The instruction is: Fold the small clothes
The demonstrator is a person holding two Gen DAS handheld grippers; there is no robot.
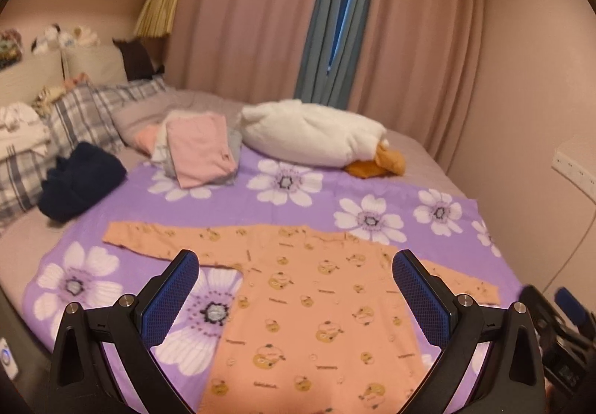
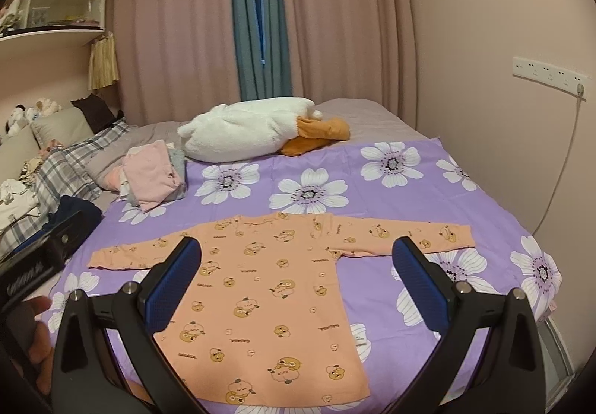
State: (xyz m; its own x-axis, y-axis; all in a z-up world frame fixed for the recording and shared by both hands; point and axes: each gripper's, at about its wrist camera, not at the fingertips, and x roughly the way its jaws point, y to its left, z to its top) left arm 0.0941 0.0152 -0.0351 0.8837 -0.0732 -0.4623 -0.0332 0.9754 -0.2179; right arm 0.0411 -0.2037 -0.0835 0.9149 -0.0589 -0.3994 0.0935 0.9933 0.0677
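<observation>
An orange long-sleeved child's shirt (image 1: 316, 309) (image 2: 268, 306) with a cartoon print lies flat on the purple flowered sheet (image 1: 283, 205) (image 2: 372, 205), both sleeves spread out sideways and its hem nearest me. My left gripper (image 1: 296, 302) hovers open above the shirt's body, holding nothing. My right gripper (image 2: 296, 298) is likewise open over the shirt's middle, empty. The other gripper shows as a dark shape at each view's edge.
A stack of folded pink and grey clothes (image 1: 201, 153) (image 2: 156, 175) sits at the far left of the sheet. A white duck plush (image 1: 316, 133) (image 2: 253, 129) lies behind. Dark navy clothing (image 1: 80, 181) and plaid pillows (image 1: 74, 120) lie left. A wall with sockets (image 2: 547, 73) stands right.
</observation>
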